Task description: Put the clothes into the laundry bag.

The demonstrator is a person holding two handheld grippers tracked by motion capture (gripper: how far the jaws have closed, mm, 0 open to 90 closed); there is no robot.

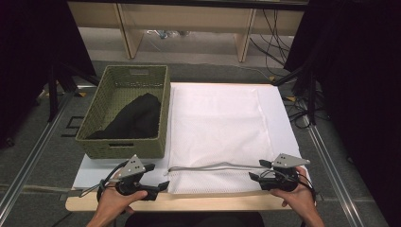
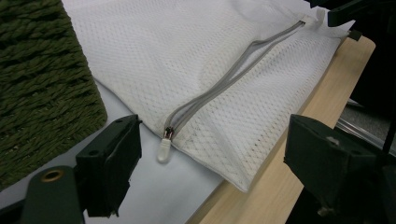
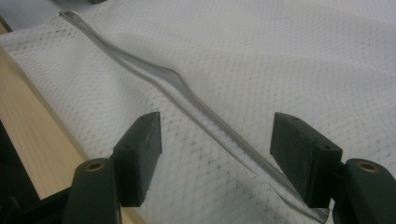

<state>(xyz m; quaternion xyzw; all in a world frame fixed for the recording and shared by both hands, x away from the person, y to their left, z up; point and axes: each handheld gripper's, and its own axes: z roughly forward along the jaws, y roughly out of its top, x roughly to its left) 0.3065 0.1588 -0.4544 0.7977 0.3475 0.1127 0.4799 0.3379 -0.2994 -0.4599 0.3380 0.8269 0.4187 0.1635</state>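
Observation:
A white mesh laundry bag (image 1: 217,127) lies flat on the table. Its grey zipper (image 1: 213,166) runs along the near edge and bulges up a little in the middle. My left gripper (image 1: 158,176) stands open at the bag's near left corner. In the left gripper view the gripper (image 2: 210,154) faces the zipper slider and its white pull tab (image 2: 163,150), which lies between the jaws untouched. My right gripper (image 1: 259,170) is open at the zipper's right end. In the right gripper view the gripper (image 3: 217,140) has the zipper (image 3: 196,105) running between its jaws.
A green wicker basket (image 1: 90,123) stands to the left of the bag, a black garment (image 1: 137,118) inside it. A white sheet (image 1: 94,172) covers the table, and the wooden front edge (image 1: 203,202) shows bare. Cables lie on the floor at the right.

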